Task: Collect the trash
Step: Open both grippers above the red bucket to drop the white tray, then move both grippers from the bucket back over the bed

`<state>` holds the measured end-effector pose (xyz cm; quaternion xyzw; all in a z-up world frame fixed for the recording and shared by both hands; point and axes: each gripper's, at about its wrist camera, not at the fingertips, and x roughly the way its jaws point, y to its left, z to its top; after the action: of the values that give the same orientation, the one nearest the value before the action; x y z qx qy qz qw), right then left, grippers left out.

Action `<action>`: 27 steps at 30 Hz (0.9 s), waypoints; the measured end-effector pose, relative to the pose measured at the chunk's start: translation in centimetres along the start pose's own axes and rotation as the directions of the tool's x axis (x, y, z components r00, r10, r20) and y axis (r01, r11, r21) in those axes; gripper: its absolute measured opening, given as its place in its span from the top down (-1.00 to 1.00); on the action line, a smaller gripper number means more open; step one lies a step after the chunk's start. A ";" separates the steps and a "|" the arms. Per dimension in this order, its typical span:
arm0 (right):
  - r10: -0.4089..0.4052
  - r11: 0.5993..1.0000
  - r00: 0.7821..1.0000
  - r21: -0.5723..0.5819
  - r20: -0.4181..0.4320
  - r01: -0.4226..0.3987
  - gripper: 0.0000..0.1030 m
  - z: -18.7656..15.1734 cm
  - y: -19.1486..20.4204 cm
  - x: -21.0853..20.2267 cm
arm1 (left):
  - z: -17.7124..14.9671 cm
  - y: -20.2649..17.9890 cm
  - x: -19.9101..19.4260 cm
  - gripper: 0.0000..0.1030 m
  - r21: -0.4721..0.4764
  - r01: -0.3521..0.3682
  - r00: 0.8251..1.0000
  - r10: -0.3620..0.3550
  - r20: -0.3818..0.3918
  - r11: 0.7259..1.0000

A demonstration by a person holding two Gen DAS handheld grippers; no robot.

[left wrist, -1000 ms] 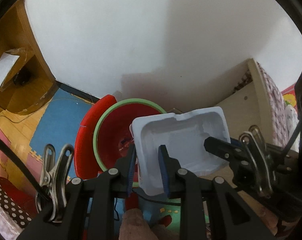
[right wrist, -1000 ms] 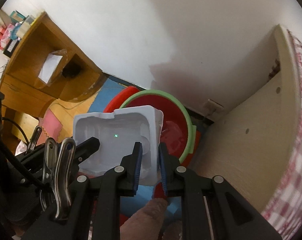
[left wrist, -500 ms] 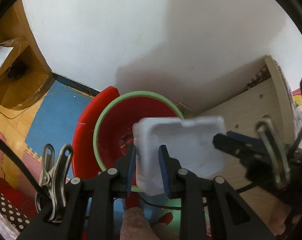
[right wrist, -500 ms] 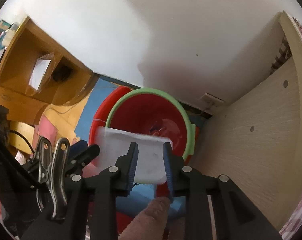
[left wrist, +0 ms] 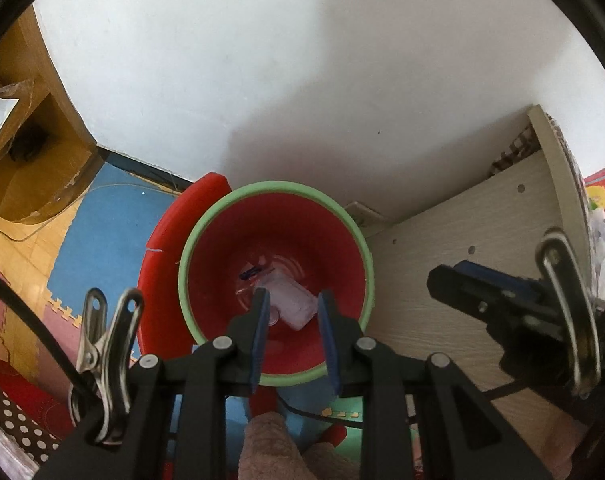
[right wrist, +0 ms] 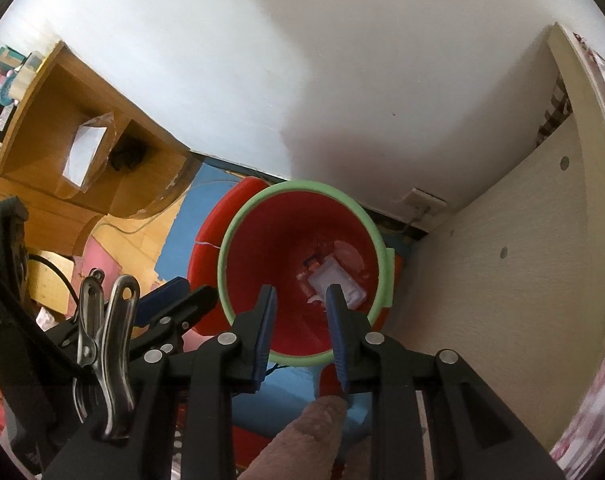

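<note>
Moved since a second ago: white moulded tray (left wrist: 292, 307), formerly clamped at opposite edges by both grippers above the bin, now lies loose at the bottom of the red bin (left wrist: 274, 284), tilted among a few small scraps of wrapper. Left gripper (left wrist: 291, 322): fingers apart, nothing between them, poised over the green rim (left wrist: 270, 192). Right gripper (right wrist: 300, 318): fingers likewise apart and empty, pointing down into the same bin; it shows at the right edge of the left view, beside the pale wooden panel (left wrist: 482, 240). Bin: stands on blue floor mat (left wrist: 110, 216) against the white wall, with a red lid (left wrist: 170, 240) leaning behind it. Handling of tray, by judgement: thin formed plastic, very light, springy more than stiff, likely to flex or crackle under a hard pinch, smooth and somewhat slippery. Best hold, should it need shifting: the raised outer lip, pinched across its thickness at an edge, not the shallow floor. Item appears deposited; task for this piece seems complete.
</note>
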<state>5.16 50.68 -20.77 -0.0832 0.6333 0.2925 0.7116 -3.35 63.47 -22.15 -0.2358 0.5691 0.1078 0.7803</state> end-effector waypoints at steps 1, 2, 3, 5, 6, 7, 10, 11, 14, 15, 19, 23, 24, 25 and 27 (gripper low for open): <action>0.002 1.000 1.000 0.000 0.003 -0.002 0.49 -0.1 0.1 -0.2 | 0.0 -0.1 -0.2 0.53 0.002 -0.002 1.000 0.002 0.001 1.000; 0.003 1.000 1.000 0.000 0.009 -0.003 0.48 -0.3 0.2 -0.5 | 0.0 0.0 -0.3 0.53 0.004 -0.004 1.000 0.004 0.002 1.000; 0.004 1.000 1.000 0.000 0.015 -0.004 0.49 -0.5 0.3 -0.8 | 0.0 0.0 -0.4 0.53 0.005 -0.006 1.000 0.006 0.003 1.000; 0.006 1.000 1.000 0.000 0.027 -0.006 0.49 -0.9 0.5 -1.4 | -0.1 -0.2 -0.9 0.53 0.006 -0.007 1.000 0.007 0.008 1.000; 0.006 1.000 0.999 -0.001 0.034 -0.006 0.49 -1.1 0.6 -1.8 | -0.3 -0.3 -1.2 0.53 0.009 -0.008 1.000 0.008 0.010 1.000; 0.007 1.000 0.999 0.000 0.039 -0.007 0.49 -1.4 0.7 -2.0 | -0.4 -0.4 -1.3 0.53 0.009 -0.008 1.000 0.008 0.012 1.000; 0.017 1.000 0.999 0.002 0.051 -0.017 0.49 -2.2 0.7 -3.0 | -0.8 -0.7 -2.0 0.53 0.017 -0.013 1.000 0.012 0.018 1.000; 0.020 1.000 0.998 0.001 0.055 -0.020 0.49 -2.6 0.8 -3.4 | -0.9 -0.8 -2.3 0.53 0.018 -0.014 1.000 0.013 0.021 1.000; 0.027 1.000 0.997 0.000 0.071 -0.027 0.48 -3.3 0.7 -4.5 | -1.3 -1.1 -3.3 0.53 0.020 -0.016 0.999 0.016 0.031 1.000; 0.029 1.000 0.997 0.001 0.077 -0.029 0.48 -3.5 0.7 -4.9 | -1.5 -1.2 -3.6 0.53 0.021 -0.015 0.999 0.014 0.035 1.000; 0.042 0.999 0.993 0.009 0.107 -0.043 0.49 -4.3 0.5 -6.6 | -2.0 -2.0 -4.8 0.53 0.027 -0.018 0.999 0.017 0.046 0.999; 0.058 0.998 0.988 0.007 0.141 -0.060 0.48 -5.5 0.3 -8.7 | -2.5 -2.9 -6.1 0.53 0.041 -0.027 0.998 0.025 0.061 0.999; 0.062 0.998 0.987 0.006 0.149 -0.063 0.48 -5.8 0.2 -9.2 | -2.7 -3.1 -6.4 0.53 0.043 -0.028 0.998 0.025 0.065 0.999; 0.067 0.998 0.985 0.005 0.160 -0.069 0.48 -6.2 0.1 -9.9 | -2.9 -3.4 -6.8 0.53 0.046 -0.029 0.997 0.026 0.070 0.999; 0.078 0.997 0.982 0.004 0.175 -0.080 0.48 -6.7 -0.2 -10.9 | -3.3 -3.9 -7.6 0.53 0.053 -0.035 0.996 0.031 0.081 0.998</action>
<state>-0.79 43.86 -11.72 -0.0279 0.5732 0.3232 0.7525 -6.93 59.22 -14.81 -0.2003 0.5440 0.1144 0.8067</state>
